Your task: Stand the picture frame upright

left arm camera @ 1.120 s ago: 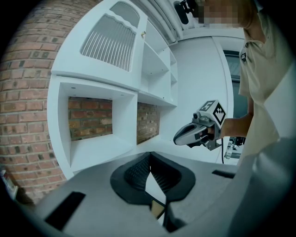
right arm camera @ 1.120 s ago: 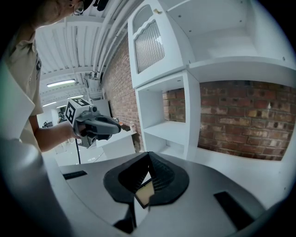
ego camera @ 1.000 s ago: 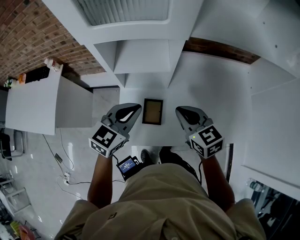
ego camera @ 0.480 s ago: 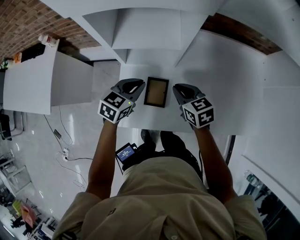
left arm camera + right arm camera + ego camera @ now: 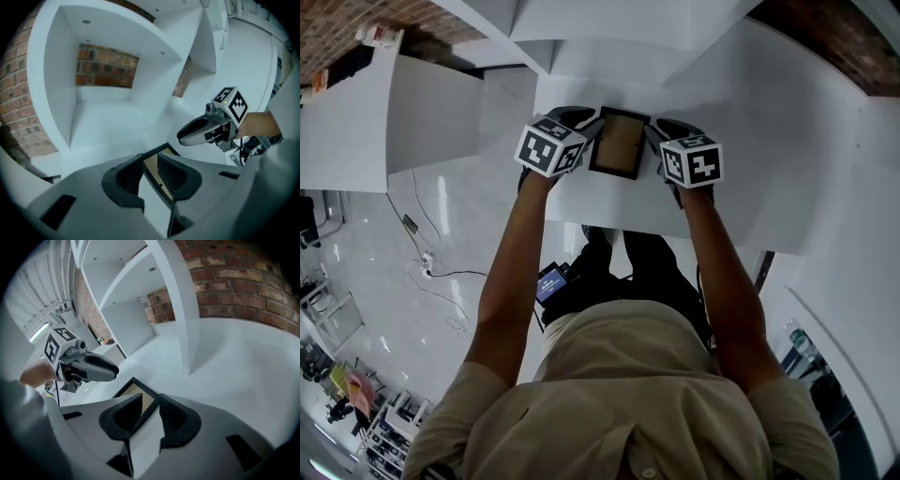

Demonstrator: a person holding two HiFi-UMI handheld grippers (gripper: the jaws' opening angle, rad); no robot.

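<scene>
1. Nearest, the person's forearms reach out level with each other over the white table [image 5: 750,131], so neither hand is the nearer one. Each meets the task's thing from its own side.
2. Next, the left gripper [image 5: 150,162] has its jaws apart. The left long edge of the picture frame [image 5: 620,143] shows in the gap between the pads, and neither pad looks pressed on it.
3. Likewise, the right gripper [image 5: 149,405] has its jaws spread wide, having just been opening. The frame's right long edge runs through that gap, and nothing is clamped.
4. Between them, the frame lies flat on the table, face up, with its long axis running away from the person and slightly slanted. Relative to the left gripper it lies to the right and just ahead; relative to the right gripper, to the left and just ahead. The coming lift depends on this: both claws point obliquely down at opposite long sides, so closing should pinch the edges. That would let the far end be tipped up, I judge.
5. Farther off, the white shelf unit [image 5: 581,28] stands behind the frame, well apart from it.
6. Compared with a second ago, the grippers were then short of the frame, hanging by the table's near edge. Now they flank it closely. The frame itself lies flat where it was.
</scene>
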